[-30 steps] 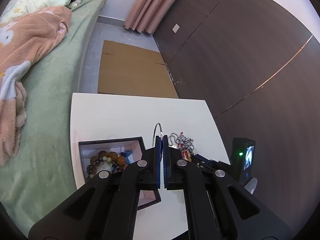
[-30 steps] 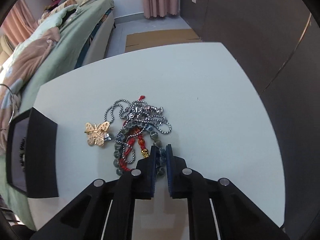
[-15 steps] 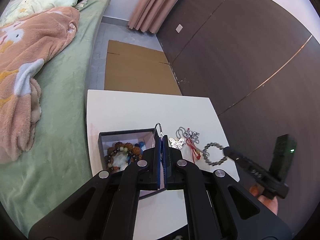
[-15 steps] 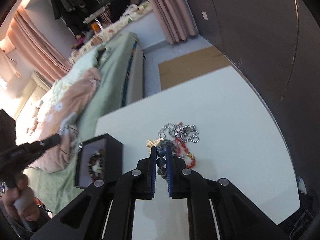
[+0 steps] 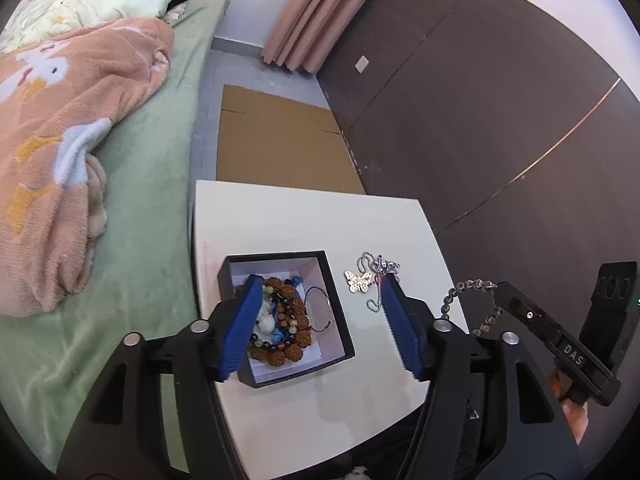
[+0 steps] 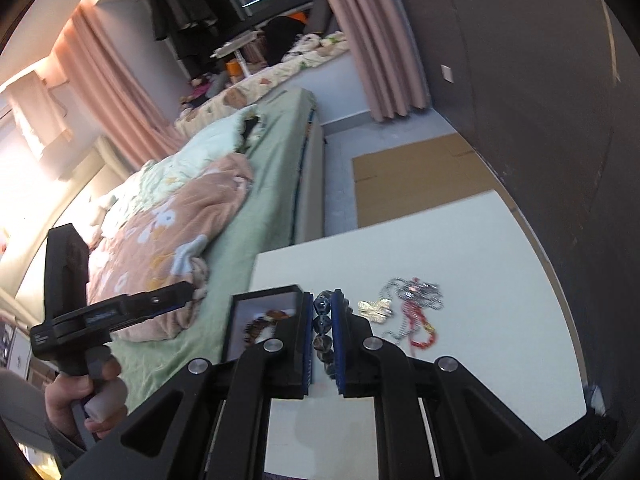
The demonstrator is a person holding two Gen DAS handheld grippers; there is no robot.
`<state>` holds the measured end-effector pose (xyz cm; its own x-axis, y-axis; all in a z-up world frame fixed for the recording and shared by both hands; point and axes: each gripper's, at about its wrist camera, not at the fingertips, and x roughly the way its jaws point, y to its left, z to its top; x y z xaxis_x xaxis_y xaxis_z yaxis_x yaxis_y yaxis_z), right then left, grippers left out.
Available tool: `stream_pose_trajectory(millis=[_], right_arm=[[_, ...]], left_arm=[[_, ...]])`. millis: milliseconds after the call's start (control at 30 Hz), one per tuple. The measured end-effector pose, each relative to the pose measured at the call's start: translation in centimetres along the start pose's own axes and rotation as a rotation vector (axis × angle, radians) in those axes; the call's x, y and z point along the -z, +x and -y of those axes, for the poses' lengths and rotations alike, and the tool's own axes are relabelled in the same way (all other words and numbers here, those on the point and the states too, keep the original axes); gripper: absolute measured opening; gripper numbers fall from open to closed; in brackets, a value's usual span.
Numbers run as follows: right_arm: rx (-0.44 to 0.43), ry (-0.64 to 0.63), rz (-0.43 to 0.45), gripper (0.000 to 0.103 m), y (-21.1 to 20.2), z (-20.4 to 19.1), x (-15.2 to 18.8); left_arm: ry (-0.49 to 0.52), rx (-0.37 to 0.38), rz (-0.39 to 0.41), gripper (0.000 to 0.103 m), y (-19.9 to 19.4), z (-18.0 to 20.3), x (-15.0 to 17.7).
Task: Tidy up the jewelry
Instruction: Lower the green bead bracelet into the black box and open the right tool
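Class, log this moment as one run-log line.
left gripper: open over black box | right gripper: shut on grey bead bracelet | butterfly pendant: on table

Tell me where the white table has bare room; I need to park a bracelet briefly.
The table is bare beyond the black box, toward the cardboard, and along its near edge. Crowded: right of the box, around the butterfly pendant and chains.

Left gripper [image 5: 318, 326]: jaws were shut on the thin silver bangle [image 5: 318, 309] 1.0 s and 0.5 s ago; now spread wide above the black box [image 5: 340, 320], and the bangle lies inside it beside the beaded bracelets [image 5: 282, 320]. Right gripper [image 6: 323, 340]: was at the table pile; now raised, clamping the dark bead bracelet [image 6: 322, 330], which hangs clear of the white table [image 6: 460, 256].
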<state>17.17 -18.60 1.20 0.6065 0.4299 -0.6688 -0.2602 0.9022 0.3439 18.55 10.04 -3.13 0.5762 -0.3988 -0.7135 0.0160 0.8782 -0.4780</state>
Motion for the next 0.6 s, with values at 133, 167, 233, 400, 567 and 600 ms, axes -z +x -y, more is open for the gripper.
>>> stream_pose_trajectory(millis=[133,167,233,400,567,600], right_arm=[[-0.018,-0.066,-0.036,0.009,0.8,-2.7,-0.2],[-0.018,-0.078,-0.043,0.009,1.1,-3.2,-0.2],[-0.022,-0.106,-0.060,0.009,2.0,-4.3,-0.5],[-0.024,-0.153,-0.108,0.009,4.6,-6.0,-0.8],[-0.095,-0.109,-0.137,0.013,7.1,-6.0,-1.7],[-0.100,-0.098,-0.147,0.018,7.5,-5.9,-1.7]], left_arm=[[0.005,-0.012,0.035,0.082,-1.3,-0.5,-0.2],[0.002,-0.008,0.044,0.083,-1.6,-0.7,-0.2],[0.000,-0.008,0.057,0.090,-2.1,-1.0,-0.4],[-0.025,-0.020,0.075,0.093,-2.8,-2.2,-0.6],[-0.045,-0.029,0.082,0.093,-2.7,-2.9,-0.8],[-0.047,-0.029,0.081,0.093,-2.6,-2.9,-0.8]])
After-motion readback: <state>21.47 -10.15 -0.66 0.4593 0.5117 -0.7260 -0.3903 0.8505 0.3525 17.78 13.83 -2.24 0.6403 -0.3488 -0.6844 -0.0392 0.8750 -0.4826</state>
